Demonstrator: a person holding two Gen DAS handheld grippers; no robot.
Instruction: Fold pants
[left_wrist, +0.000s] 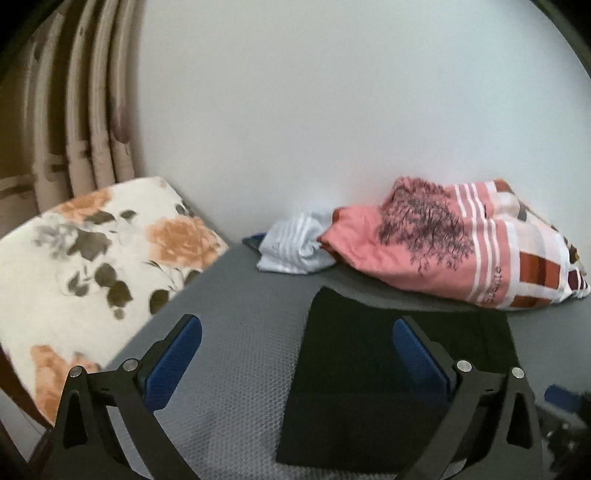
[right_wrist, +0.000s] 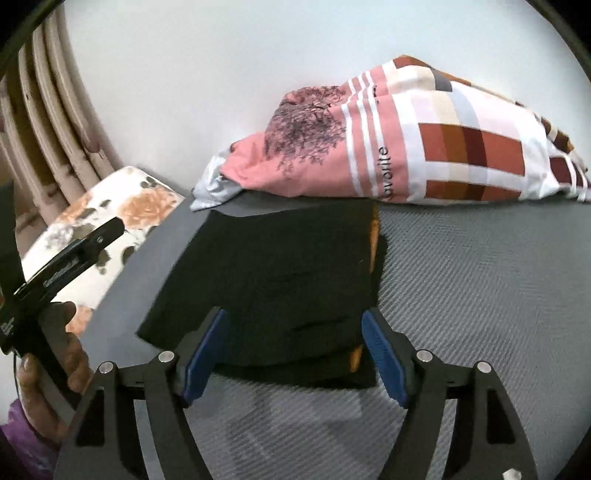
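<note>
Looking along the left gripper (left_wrist: 297, 332) in the left wrist view, its two blue-padded fingers stand wide apart with nothing between them, above a grey textured mat (left_wrist: 236, 332). Folded black pants (left_wrist: 369, 398) lie flat on the mat, mostly under the gripper's right-side finger. Beyond them, against the white wall, sits a pink striped patchwork quilt bundle (left_wrist: 461, 251) with a pale blue striped cloth (left_wrist: 295, 247) touching its left end. A floral cream cushion (left_wrist: 92, 266) lies off the mat's left edge, beige curtains (left_wrist: 85, 110) behind it. Right wrist view: the right gripper (right_wrist: 295, 339) is likewise spread open, holding nothing, its tips over the near edge of the black pants (right_wrist: 277, 277), a neat rectangle with an orange strip showing at its right edge. A hand (right_wrist: 51, 354) grips the other tool at far left.
</note>
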